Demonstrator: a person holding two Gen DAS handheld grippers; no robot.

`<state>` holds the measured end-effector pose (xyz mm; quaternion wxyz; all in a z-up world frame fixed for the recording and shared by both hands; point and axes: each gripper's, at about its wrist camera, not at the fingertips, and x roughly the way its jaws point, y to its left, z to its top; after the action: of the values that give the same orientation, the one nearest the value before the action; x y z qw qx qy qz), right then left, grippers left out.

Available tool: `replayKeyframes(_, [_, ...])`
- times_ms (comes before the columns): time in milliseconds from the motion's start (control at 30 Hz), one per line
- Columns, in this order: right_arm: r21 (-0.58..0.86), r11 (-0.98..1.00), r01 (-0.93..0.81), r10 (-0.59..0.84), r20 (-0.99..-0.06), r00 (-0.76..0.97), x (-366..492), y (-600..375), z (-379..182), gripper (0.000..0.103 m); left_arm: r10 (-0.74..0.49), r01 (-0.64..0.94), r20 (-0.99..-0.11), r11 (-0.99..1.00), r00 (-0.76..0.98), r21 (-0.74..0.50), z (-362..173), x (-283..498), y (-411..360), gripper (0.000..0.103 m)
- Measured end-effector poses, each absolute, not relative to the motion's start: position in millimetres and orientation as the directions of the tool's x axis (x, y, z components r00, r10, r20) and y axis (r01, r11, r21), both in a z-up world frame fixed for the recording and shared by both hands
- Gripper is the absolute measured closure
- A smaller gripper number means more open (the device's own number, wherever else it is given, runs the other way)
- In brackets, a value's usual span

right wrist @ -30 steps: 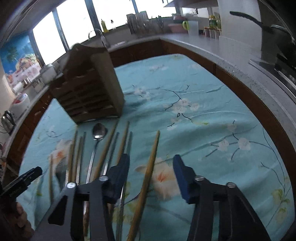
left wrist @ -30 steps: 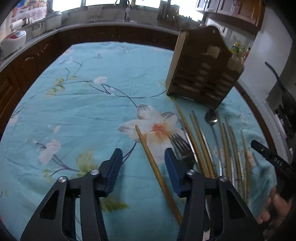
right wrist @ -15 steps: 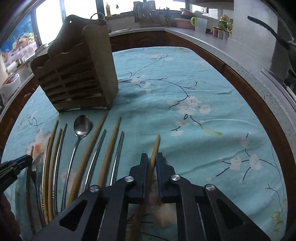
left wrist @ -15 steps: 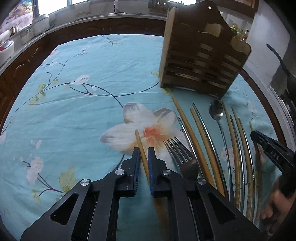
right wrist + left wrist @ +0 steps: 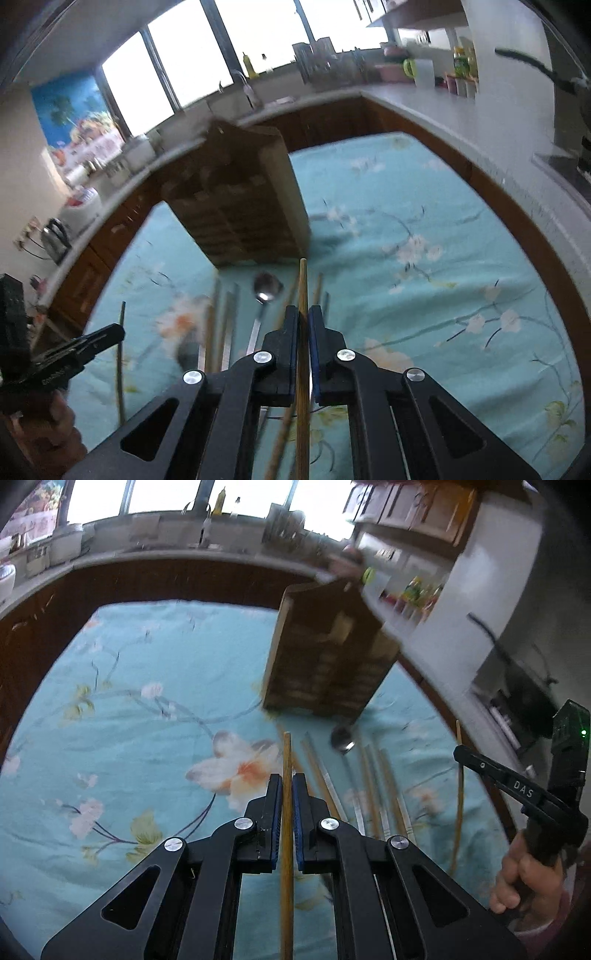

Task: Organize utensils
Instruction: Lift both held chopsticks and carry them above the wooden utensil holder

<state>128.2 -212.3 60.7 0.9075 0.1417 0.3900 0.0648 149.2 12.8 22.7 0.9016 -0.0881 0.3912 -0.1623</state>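
Observation:
My left gripper is shut on a wooden chopstick and holds it above the table, pointing at the wooden utensil holder. My right gripper is shut on another wooden chopstick, also lifted and pointing at the holder. Several chopsticks, metal utensils and a spoon lie in a row on the teal floral tablecloth in front of the holder. The right gripper shows at the right edge of the left wrist view.
The table has a dark wooden rim. A kitchen counter with bottles, cups and a sink runs behind it. A kettle stands at the far left. A stove area lies to the right.
Both grippers, open around the chopsticks a second ago, closed on them and have now lifted them off the table. The views are blurred with motion.

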Motion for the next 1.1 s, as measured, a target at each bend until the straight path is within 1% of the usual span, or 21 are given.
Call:
replayKeyframes(200, [0.323,0.944,-0.060,0.251,-0.592,0.766,115.1,-212.4,115.2,0.097,-0.405,0.265,-0.597,0.912,0.692,-0.312,66.4,138.3,26.2,0.098])
replayKeyframes(333, [0.329,0.940,-0.087,0.264,-0.543,0.797,114.2,-212.3,141.3,0.097,-0.419,0.292,-0.552,0.906,0.721,-0.306,89.3,133.9,31.4,0.098])
replayKeyframes(833, [0.336,0.936,-0.105,0.259,-0.453,0.853,148.9,-212.5,182.7,0.097,-0.407,0.290,-0.441,0.906,0.800,-0.310,136.6,164.4,46.0,0.098])
replayKeyframes(1100, [0.348,0.932,-0.105,0.238,-0.368,0.899,188.1,-218.9,217.0,0.097,-0.394,0.305,-0.339,0.908,0.854,-0.287,186.4,205.2,40.2,0.098])
